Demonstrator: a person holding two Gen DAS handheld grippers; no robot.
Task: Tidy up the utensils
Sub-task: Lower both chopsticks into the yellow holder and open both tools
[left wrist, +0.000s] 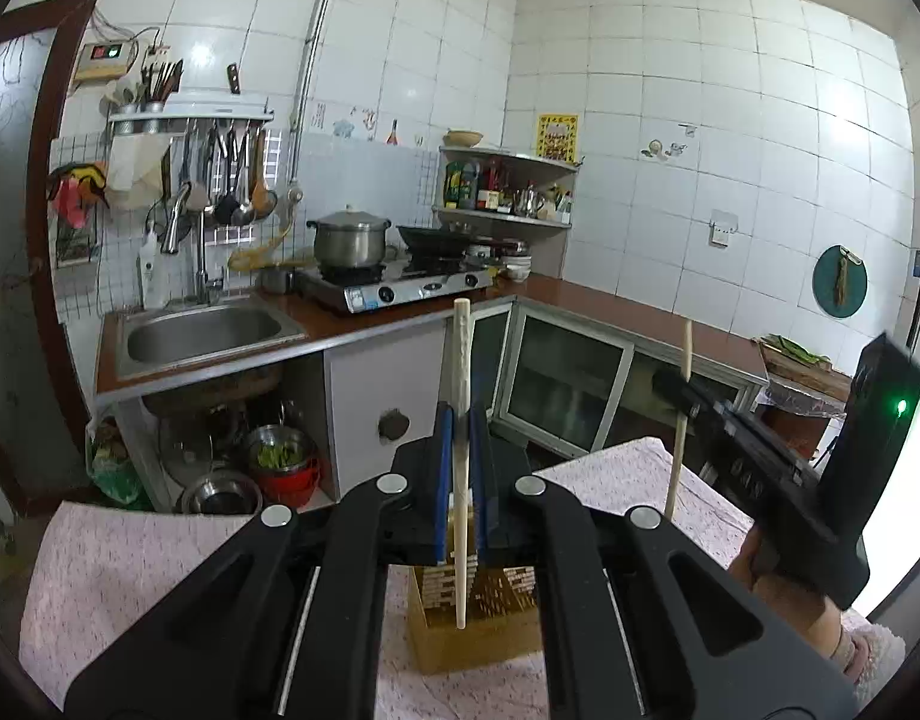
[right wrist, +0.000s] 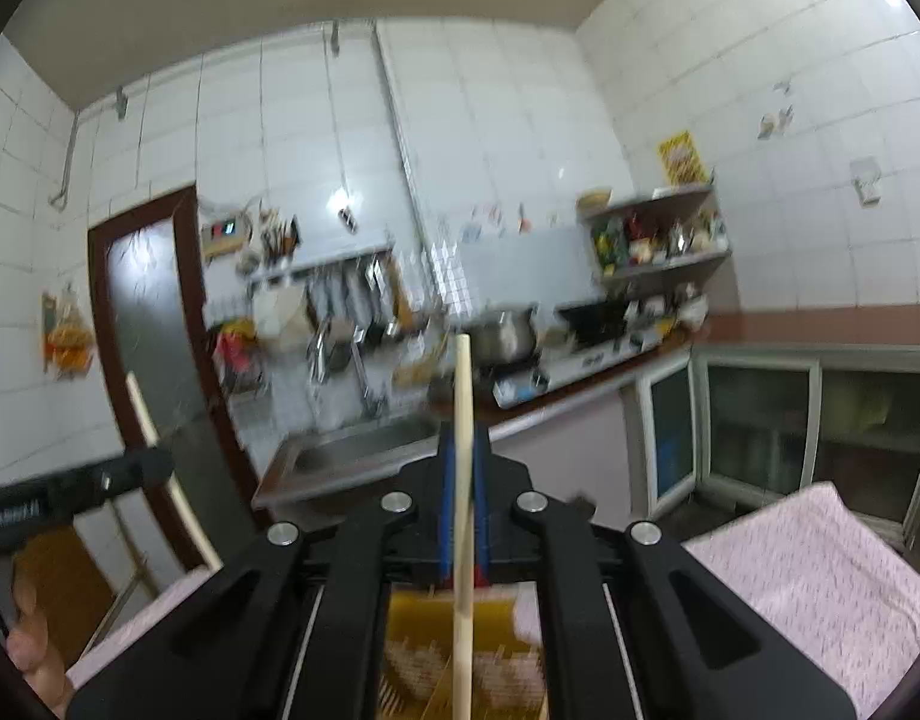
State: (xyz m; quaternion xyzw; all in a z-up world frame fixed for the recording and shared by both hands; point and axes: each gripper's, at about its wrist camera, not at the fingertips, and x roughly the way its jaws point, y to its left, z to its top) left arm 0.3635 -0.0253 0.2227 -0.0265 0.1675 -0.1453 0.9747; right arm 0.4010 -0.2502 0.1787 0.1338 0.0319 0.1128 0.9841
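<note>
My left gripper (left wrist: 460, 420) is shut on a pale chopstick (left wrist: 462, 396), held upright with its lower tip over a yellow slotted utensil holder (left wrist: 478, 612) on the pink cloth. My right gripper (right wrist: 462, 462) is shut on a second pale chopstick (right wrist: 462, 480), also upright above the same holder (right wrist: 424, 654). In the left wrist view the right gripper (left wrist: 685, 390) shows at the right with its chopstick (left wrist: 681, 420). In the right wrist view the left gripper (right wrist: 154, 468) shows at the left with its chopstick (right wrist: 160, 456).
A table with a pink cloth (left wrist: 130, 570) holds the holder. Behind are a steel sink (left wrist: 202, 330), a gas stove (left wrist: 394, 288) with a pot (left wrist: 349, 237), a hanging utensil rack (left wrist: 220, 180) and a corner shelf (left wrist: 508, 186). A brown counter (left wrist: 640, 318) runs right.
</note>
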